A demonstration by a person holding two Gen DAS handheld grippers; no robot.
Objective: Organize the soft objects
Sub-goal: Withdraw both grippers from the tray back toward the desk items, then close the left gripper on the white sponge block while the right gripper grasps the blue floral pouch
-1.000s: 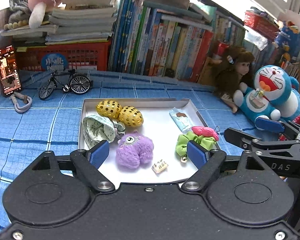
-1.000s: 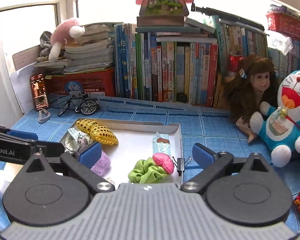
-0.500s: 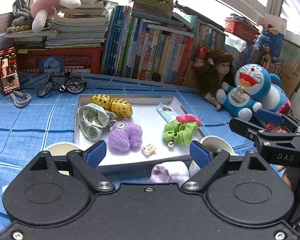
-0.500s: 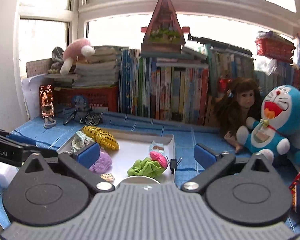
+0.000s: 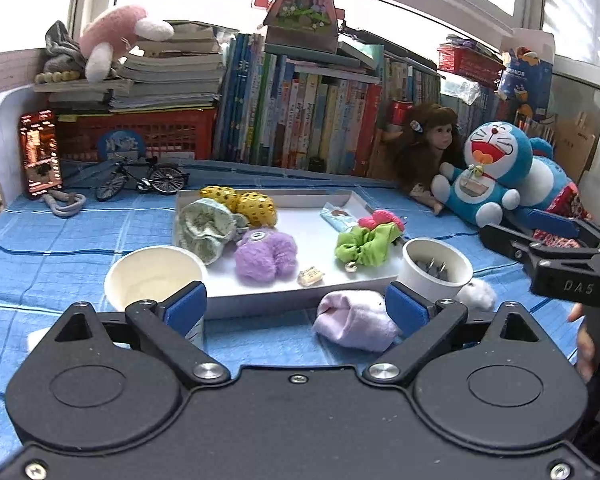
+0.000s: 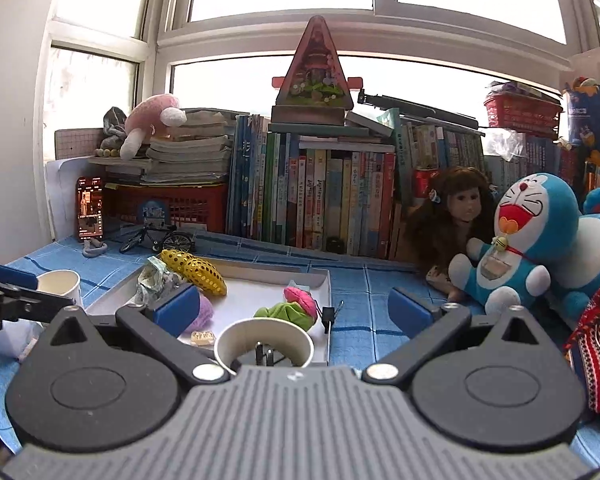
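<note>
A white tray (image 5: pixel 312 236) on the blue cloth holds a purple plush (image 5: pixel 266 256), a green scrunchie (image 5: pixel 362 246), a mint fabric pouch (image 5: pixel 204 230) and yellow dotted pouches (image 5: pixel 252 206). A lilac soft bundle (image 5: pixel 354 322) lies in front of the tray, beside my left gripper's right pad. My left gripper (image 5: pixel 296 306) hovers low before the tray, its jaws opening, nothing pressed between them. My right gripper (image 6: pixel 294 314) stands open and empty above a paper cup (image 6: pixel 264 344) of metal clips. It also shows at the right edge (image 5: pixel 540 236).
An empty paper cup (image 5: pixel 152 276) stands front left of the tray, and a white pompom (image 5: pixel 478 294) lies by the clip cup (image 5: pixel 436 268). Books, a doll (image 5: pixel 432 148) and a blue cat plush (image 5: pixel 492 168) line the back. A toy bicycle (image 5: pixel 144 182) and a phone (image 5: pixel 40 154) are far left.
Both grippers have drawn back from the tray and sunk a little. The two cups and the lilac bundle have come into view. The left jaws stand wider.
</note>
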